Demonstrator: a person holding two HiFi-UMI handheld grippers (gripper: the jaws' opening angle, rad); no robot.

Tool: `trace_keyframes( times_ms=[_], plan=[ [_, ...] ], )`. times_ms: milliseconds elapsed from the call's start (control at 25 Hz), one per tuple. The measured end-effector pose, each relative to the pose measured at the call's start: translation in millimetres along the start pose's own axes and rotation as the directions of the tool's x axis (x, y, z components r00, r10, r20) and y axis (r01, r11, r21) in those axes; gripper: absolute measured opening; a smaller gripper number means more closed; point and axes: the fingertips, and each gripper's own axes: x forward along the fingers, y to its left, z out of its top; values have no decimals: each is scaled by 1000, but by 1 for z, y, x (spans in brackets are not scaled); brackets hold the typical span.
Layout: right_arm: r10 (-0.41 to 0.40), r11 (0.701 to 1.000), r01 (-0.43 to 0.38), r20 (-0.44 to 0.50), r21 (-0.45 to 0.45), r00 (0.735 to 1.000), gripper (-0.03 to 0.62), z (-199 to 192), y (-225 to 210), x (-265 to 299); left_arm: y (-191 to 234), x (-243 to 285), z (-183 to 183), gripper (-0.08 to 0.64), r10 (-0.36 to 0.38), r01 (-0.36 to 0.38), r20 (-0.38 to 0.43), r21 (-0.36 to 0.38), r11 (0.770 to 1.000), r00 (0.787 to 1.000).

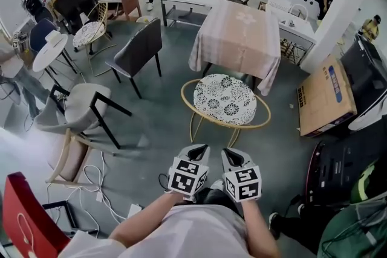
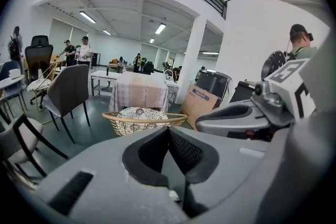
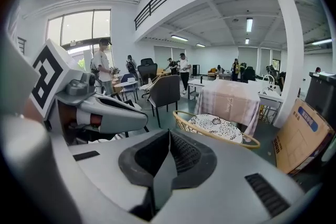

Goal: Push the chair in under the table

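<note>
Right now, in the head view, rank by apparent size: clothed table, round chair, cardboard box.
1. clothed table
2. round chair, not far behind, though nearer the camera
3. cardboard box

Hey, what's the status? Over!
Left gripper, right gripper shut, empty. Round wicker chair with patterned cushion not yet under cloth-covered table. Path looks clear.

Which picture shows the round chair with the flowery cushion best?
The head view: the whole chair shows from above, rim, cushion and legs. Both gripper views show only its top, side-on, with the legs hidden.
</note>
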Motion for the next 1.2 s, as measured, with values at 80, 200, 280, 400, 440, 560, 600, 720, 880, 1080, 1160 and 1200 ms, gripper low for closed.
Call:
trace_keyframes(
  times_ms=[80, 200, 280, 400, 440, 560, 600, 720, 880, 1080, 1160, 1200],
  plan=[
    [-10, 1000, 10, -5, -12, 1000, 5, -3, -5, 4, 2, 5, -1, 5, -7, 7, 0, 18, 1000, 1000],
    [-28, 999, 27, -15, -45, 999, 5, -6, -15, 12, 7, 15, 0, 5, -13, 13, -8, 54, 998, 1000],
    [-36, 997, 35, -24, -73, 999, 5, -5, -24, 18, 11, 24, 4, 5, -13, 15, -16, 90, 996, 1000],
    [-42, 993, 37, -41, -109, 998, 5, -5, -37, 29, 17, 38, 9, 5, -16, 21, -35, 146, 989, 999],
    [-42, 992, 37, -48, -118, 998, 5, -6, -40, 32, 19, 43, 10, 5, -17, 23, -41, 163, 986, 999],
    [-38, 988, 27, -71, -151, 997, 5, -8, -50, 45, 28, 58, 14, 6, -16, 26, -52, 197, 980, 999],
    [-36, 986, 21, -88, -163, 996, 5, -9, -52, 48, 30, 63, 15, 6, -18, 29, -56, 206, 978, 998],
    [-32, 978, 3, -131, -209, 991, 6, -15, -61, 60, 36, 78, 17, 6, -25, 43, -74, 247, 968, 997],
    [-37, 963, -11, -173, -268, 984, 6, -20, -79, 77, 46, 100, 17, 6, -26, 60, -104, 344, 937, 994],
    [-13, 939, -62, -216, -339, 976, 81, -20, -91, 94, 64, 118, 22, 16, -24, 83, -139, 438, 895, 990],
    [-10, 929, -74, -227, -363, 974, 84, -21, -95, 100, 69, 125, 20, 50, -33, 106, -160, 475, 874, 987],
    [-9, 923, -81, -231, -377, 973, 87, -22, -96, 103, 71, 128, 19, 60, -37, 118, -170, 494, 861, 985]
  ],
)
